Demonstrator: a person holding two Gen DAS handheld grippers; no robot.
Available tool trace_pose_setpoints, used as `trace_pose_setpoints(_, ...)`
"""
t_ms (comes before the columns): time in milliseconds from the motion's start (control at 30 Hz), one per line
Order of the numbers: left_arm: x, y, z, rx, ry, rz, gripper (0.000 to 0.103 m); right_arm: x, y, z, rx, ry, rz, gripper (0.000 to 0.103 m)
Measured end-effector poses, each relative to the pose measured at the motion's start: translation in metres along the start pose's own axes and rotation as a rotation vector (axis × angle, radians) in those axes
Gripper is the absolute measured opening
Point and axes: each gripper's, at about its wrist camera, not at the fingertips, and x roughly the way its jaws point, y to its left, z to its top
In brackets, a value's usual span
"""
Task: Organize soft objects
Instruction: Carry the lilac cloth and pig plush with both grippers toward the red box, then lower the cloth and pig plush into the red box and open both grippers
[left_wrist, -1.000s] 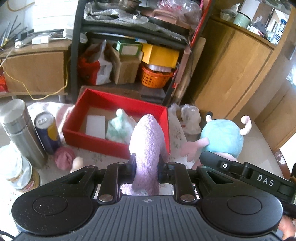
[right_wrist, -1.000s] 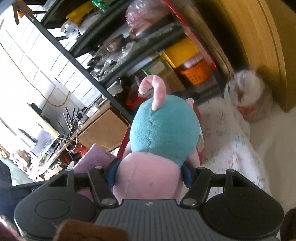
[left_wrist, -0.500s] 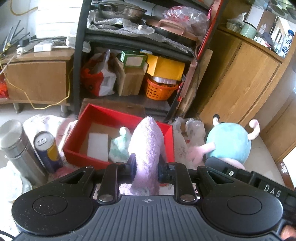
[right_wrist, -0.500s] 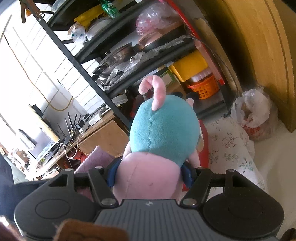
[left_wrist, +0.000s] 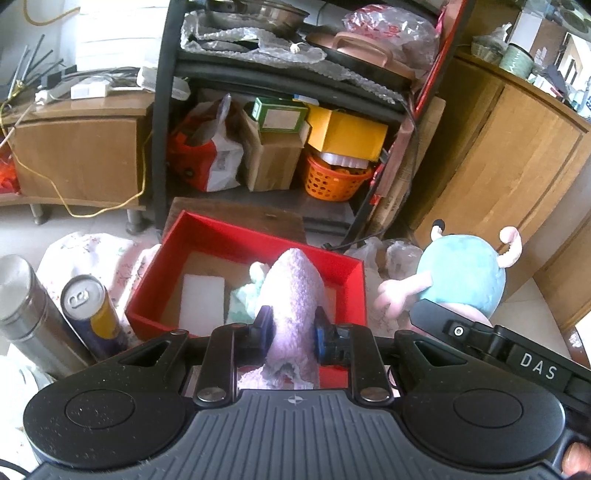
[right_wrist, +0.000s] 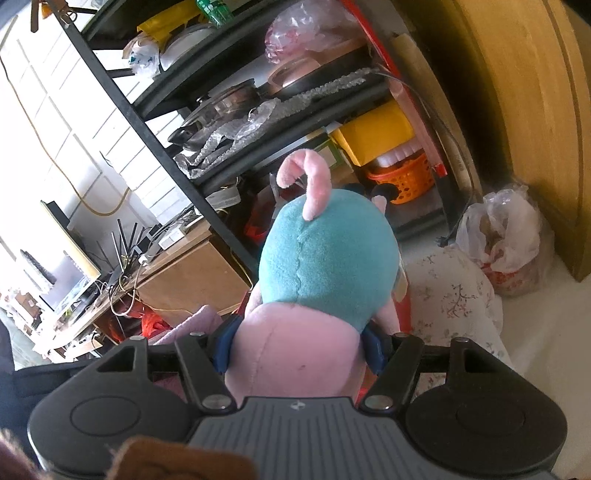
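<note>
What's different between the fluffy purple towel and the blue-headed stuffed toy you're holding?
The purple towel is one pale colour with a shaggy surface; the stuffed toy is blue and pink with a smooth surface. The towel is a plain rolled shape, while the toy has a round head with curled pink horns. The towel sits in the left hand-held gripper, over the red box; the toy sits in the right hand-held gripper. Both are soft and squeezed between fingers.

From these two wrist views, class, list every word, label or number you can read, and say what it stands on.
"DAS": white letters on the black right gripper body, seen in the left wrist view.
Blue and yellow drink can: no print legible.
Green box label on the shelf: too blurred to read.
</note>
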Motion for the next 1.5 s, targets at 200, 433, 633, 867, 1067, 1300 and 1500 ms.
trace_pose_setpoints(200, 0.011, 0.005, 0.012, -0.015, -0.002, 0.006, 0.021, 0.018, 0.000, 0.007, -0.004, 0.009, -0.008, 0.038)
trace_pose_setpoints(433, 0.027, 0.007, 0.021, -0.021, 0.010, 0.023, 0.021, 0.035, -0.001, 0.015, -0.015, 0.017, -0.022, 0.038)
trace_pose_setpoints(633, 0.043, 0.009, 0.029, -0.020, 0.008, 0.045, 0.021, 0.053, -0.005, 0.018, -0.018, 0.038, -0.039, 0.038)
trace_pose_setpoints(867, 0.066, 0.019, 0.035, -0.022, 0.031, 0.080, 0.022, 0.078, -0.009, 0.019, -0.026, 0.064, -0.059, 0.038)
trace_pose_setpoints(1067, 0.081, 0.034, 0.035, -0.042, 0.043, 0.115, 0.044, 0.098, -0.011, 0.015, -0.040, 0.101, -0.065, 0.041)
trace_pose_setpoints(1300, 0.079, 0.034, 0.033, -0.037, 0.050, 0.128, 0.052, 0.104, -0.017, 0.013, 0.004, 0.111, -0.033, 0.045)
trace_pose_setpoints(1500, 0.073, 0.030, 0.030, -0.020, 0.050, 0.132, 0.055, 0.093, -0.013, 0.012, -0.035, 0.085, -0.062, 0.046)
